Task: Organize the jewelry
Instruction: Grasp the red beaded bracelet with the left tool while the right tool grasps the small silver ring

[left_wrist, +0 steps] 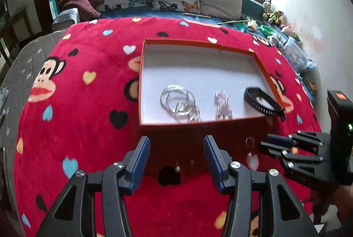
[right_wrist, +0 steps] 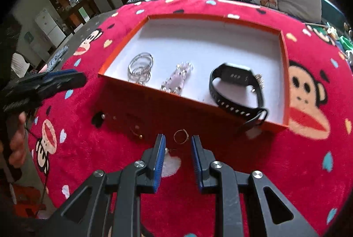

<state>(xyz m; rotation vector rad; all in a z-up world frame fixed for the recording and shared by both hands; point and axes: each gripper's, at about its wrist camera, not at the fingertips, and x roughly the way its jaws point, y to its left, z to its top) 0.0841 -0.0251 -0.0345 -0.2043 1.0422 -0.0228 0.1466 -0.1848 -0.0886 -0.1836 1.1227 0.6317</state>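
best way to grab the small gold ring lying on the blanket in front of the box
Probably pinch the thin band of the gold ring across its hoop, coming straight down from above. It lies flat on the plush red blanket, just beyond the right gripper, whose jaws stand apart, empty.

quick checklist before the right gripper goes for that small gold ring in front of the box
1. Right gripper empty, jaws apart: ok.
2. Gold ring in line with the jaws: ok, it lies on the red blanket just beyond the tips, not yet between them.
3. Jaw gap wide enough for the ring: cannot tell, the gap looks only about as wide as the ring.
4. Other small pieces clear of the grab: not ok, one small piece sits right beside the left jaw tip.
5. Left gripper out of the way: ok, it is off to the side, open and empty.
6. Free space in the orange box: ok, its far half is bare.
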